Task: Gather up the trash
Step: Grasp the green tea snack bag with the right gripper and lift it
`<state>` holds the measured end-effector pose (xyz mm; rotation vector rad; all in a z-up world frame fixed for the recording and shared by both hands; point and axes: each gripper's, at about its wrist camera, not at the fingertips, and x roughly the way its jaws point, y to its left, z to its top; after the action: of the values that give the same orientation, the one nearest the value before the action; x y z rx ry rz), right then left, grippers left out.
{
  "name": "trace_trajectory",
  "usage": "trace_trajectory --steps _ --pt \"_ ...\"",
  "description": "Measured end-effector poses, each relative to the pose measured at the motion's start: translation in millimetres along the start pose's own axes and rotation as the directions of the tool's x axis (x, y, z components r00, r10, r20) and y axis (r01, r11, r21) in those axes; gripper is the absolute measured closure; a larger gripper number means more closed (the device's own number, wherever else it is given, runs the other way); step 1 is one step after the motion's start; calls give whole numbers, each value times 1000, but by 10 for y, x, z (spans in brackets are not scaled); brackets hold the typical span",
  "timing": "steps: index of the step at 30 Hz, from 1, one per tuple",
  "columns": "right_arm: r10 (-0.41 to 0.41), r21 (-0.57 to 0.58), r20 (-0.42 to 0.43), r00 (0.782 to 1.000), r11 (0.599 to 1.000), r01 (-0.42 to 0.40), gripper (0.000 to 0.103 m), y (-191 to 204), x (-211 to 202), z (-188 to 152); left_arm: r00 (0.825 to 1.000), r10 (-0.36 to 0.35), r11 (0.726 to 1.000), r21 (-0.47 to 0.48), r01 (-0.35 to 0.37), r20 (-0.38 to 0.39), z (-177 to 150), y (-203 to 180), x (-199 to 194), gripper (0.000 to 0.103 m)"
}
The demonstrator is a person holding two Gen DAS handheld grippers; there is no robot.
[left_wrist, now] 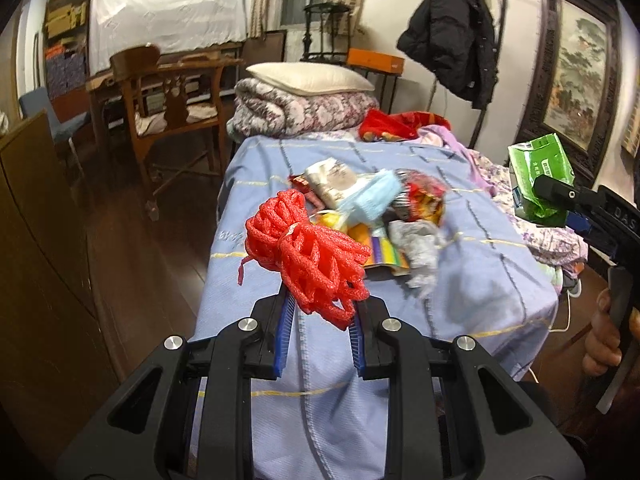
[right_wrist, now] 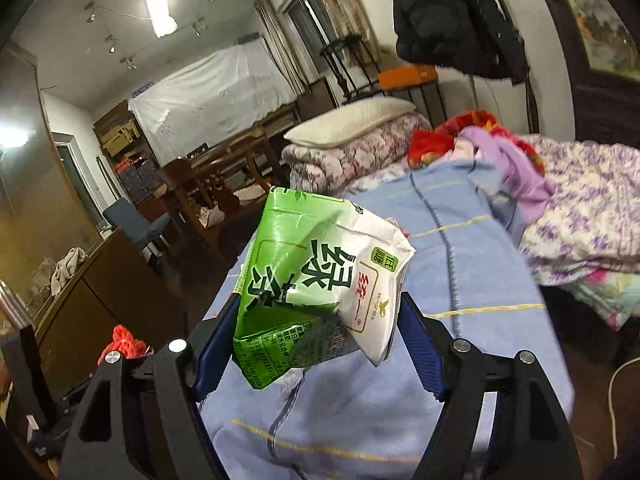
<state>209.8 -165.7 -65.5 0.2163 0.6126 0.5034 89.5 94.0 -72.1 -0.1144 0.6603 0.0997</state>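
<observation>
1. The bed point(left_wrist: 460, 288), under a light blue blanket with yellow and dark stripes, fills the middle of both views. A folded floral quilt point(left_wrist: 296, 110) with a cream pillow point(left_wrist: 308, 77) on top sits at the far end.
2. A black jacket point(left_wrist: 452, 36) hangs on the wall at the far right, and a wooden chair point(left_wrist: 168, 92) stands on the floor to the left of the bed.
3. The trash pile point(left_wrist: 376, 216) sits in the middle of the blanket: wrappers, a pale blue face mask, crumpled grey stuff, all touching each other.
4. The left hand-held gripper point(left_wrist: 320, 320) is clamped on a red foam net point(left_wrist: 308, 248), held up just near of the pile.
5. The right hand-held gripper point(right_wrist: 316, 344) is squeezing a crushed green tea carton point(right_wrist: 316, 280), up in the air over the right side of the bed. From the left camera, that carton shows at the far right edge.
</observation>
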Motion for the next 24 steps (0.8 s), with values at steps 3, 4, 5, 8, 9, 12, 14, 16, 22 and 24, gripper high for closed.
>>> trace_trajectory --steps 3,4,5,8,9,12,14,16,22,24 --pt "-18 -23 16 1000 1000 18 27 2 -263 -61 1000 -12 999 42 11 18 14 -211 -133 77" --pt "-22 -25 20 1000 999 23 27 -14 -348 -73 1000 -17 998 55 16 23 15 -286 -173 77" --pt "-26 -24 27 999 999 27 27 -37 -448 -94 999 -23 997 70 21 28 11 -376 -218 77" --pt "-43 -8 42 998 999 44 26 -131 -736 -140 999 -42 994 104 39 34 -11 -599 -317 77" --pt "-45 -2 45 998 999 45 26 -159 -802 -159 998 -46 992 116 42 34 -35 -671 -353 77" --pt "-49 10 52 997 999 49 26 -247 -1067 -214 997 -68 987 148 63 33 -103 -898 -463 77" --pt "-58 3 64 996 998 58 26 -288 -1251 -269 996 -88 984 158 83 27 -155 -1029 -533 77" --pt "-70 -6 78 994 997 71 24 -300 -1425 -327 994 -112 981 163 108 17 -213 -1154 -601 77" --pt "-132 -43 125 983 989 139 24 -394 -2026 -554 989 -147 968 207 140 21 -361 -1502 -839 77" --pt "-148 -51 141 979 986 156 24 -447 -2230 -630 986 -163 963 221 154 24 -391 -1603 -933 77"
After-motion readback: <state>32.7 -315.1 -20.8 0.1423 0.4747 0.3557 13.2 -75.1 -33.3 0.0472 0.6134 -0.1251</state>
